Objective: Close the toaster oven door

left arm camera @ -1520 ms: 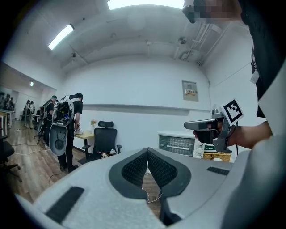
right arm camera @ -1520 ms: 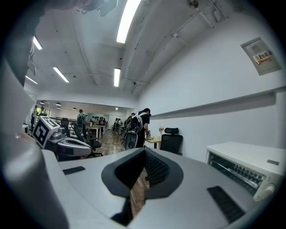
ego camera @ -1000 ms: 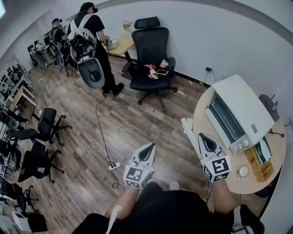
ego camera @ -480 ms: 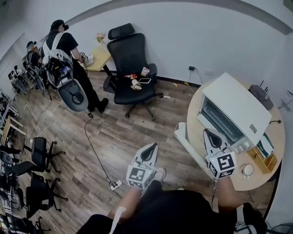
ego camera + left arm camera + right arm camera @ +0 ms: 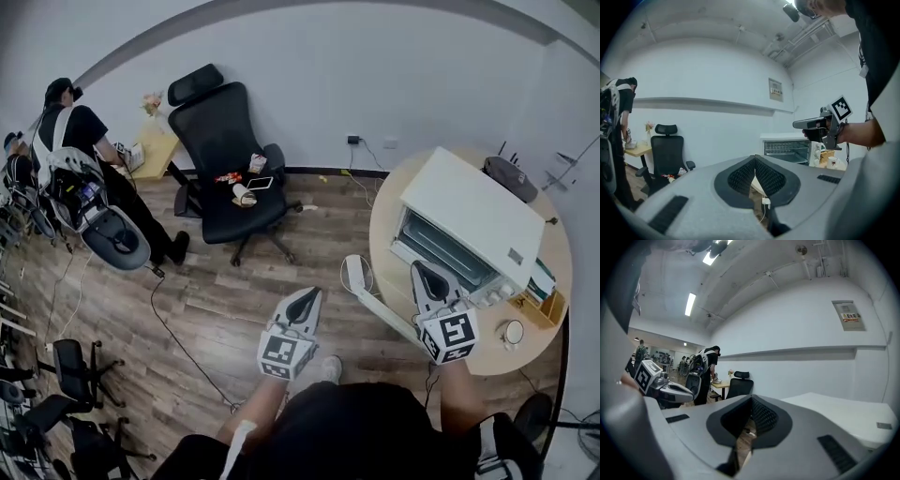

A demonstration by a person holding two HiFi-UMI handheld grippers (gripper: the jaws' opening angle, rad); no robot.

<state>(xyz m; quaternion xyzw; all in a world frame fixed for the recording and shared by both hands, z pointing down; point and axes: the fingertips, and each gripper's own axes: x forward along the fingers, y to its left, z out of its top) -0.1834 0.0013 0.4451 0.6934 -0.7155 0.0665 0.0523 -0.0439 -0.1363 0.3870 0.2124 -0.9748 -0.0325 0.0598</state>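
On the round tabletop, at the head view's right: white toaster oven, front open, wire racks showing in the left gripper view. Just before that open front, right gripper, jaws clenched on nothing, contact with the oven impossible to tell. Farther left, over the wood floor, left gripper, likewise clenched and empty, well apart from the oven.
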